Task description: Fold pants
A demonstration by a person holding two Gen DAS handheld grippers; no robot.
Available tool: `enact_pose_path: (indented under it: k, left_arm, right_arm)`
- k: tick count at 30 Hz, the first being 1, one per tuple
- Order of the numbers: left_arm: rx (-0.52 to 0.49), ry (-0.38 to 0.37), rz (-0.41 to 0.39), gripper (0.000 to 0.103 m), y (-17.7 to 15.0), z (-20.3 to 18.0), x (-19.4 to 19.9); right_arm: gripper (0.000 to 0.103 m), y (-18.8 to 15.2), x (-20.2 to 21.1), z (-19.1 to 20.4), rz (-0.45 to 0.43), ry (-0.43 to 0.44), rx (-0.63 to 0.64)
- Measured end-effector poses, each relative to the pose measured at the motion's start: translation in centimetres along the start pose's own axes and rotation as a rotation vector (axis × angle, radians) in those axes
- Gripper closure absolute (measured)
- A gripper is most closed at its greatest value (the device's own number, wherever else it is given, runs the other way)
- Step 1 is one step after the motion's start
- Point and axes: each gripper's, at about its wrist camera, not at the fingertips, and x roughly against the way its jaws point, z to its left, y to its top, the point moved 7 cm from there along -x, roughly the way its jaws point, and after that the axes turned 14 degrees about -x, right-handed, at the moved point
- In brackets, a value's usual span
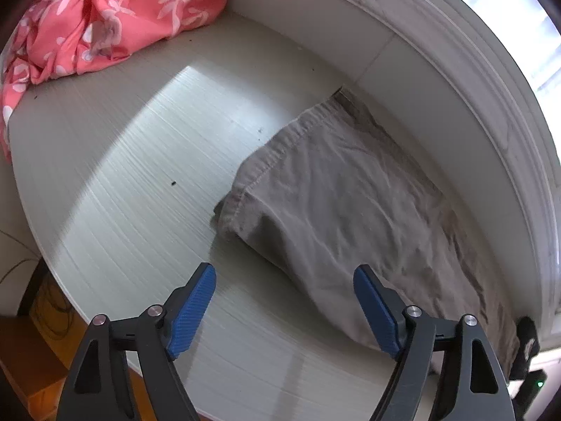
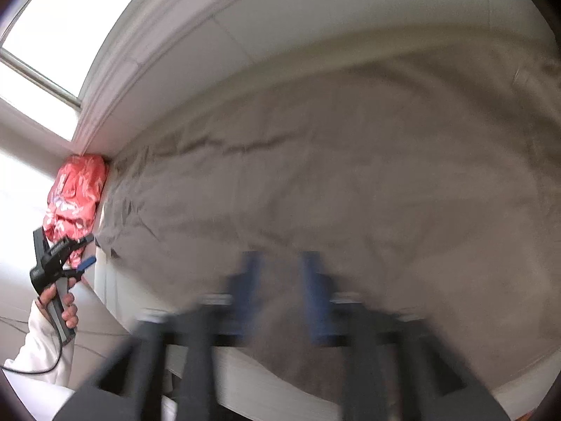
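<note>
Left tongs (image 1: 284,298) stand wide apart in the left wrist view, their blue ribbed pads (image 1: 192,310) empty, with nothing gripped. One pad hangs above the bare pale counter (image 1: 133,182); the other sits above the near edge of the pants (image 1: 336,207). The pants are grey-brown and lie flat on the counter's right part, a stitched hem facing the middle of the counter and their far corner reaching the white back wall (image 1: 315,24). A crumpled coral cloth with a white leaf print (image 1: 105,17) is bunched in the far left corner of the counter, well apart from the pants. Beyond the counter's near left edge a wooden floor (image 1: 28,368) and some dark cable show. At the lower right edge a dark piece of the other tool (image 1: 527,336) shows, with a small green light below it.

From the right wrist view, heavily blurred, the right tongs (image 2: 282,291) are parted with a clear gap between the blue pads (image 2: 315,294); no cloth is pinched there, though the pants (image 2: 315,175) fill nearly everything behind them. The fabric spreads from the counter's front edge (image 2: 245,368) back to the white wall (image 2: 280,35), wrinkled along its left side. Far left, the coral cloth (image 2: 75,189) sits in the corner below a bright window (image 2: 45,35). In front of it the left tongs (image 2: 86,251) appear, jaws spread and empty, held by a hand (image 2: 65,301) coming from a white sleeve (image 2: 42,351), with a black cable trailing below.
</note>
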Motion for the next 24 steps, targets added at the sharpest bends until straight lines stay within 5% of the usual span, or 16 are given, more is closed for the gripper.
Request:
enact_pose_path:
  k: [3, 17, 20, 24]
  left_arm:
    - [0.026, -0.007, -0.003, 0.021, -0.1, 0.6, -0.2]
    - [0.162, -0.079, -0.045, 0.023, 1.1, 3.1, -2.7]
    - [0.170, -0.084, -0.072, 0.034, 1.3, 3.0, -2.8]
    - [0.193, -0.079, -0.106, 0.069, 1.5, 3.4, -3.1]
  right_arm:
    - [0.035, 1.3, 1.2, -0.1, -0.059, -0.007, -0.005]
    - [0.035, 2.0, -0.1, 2.3, -0.024, -0.053, 0.076]
    - [0.035, 1.8, -0.4, 2.8, -0.022, -0.050, 0.073]
    - [0.035, 1.8, -0.6, 3.4, -0.021, -0.045, 0.076]
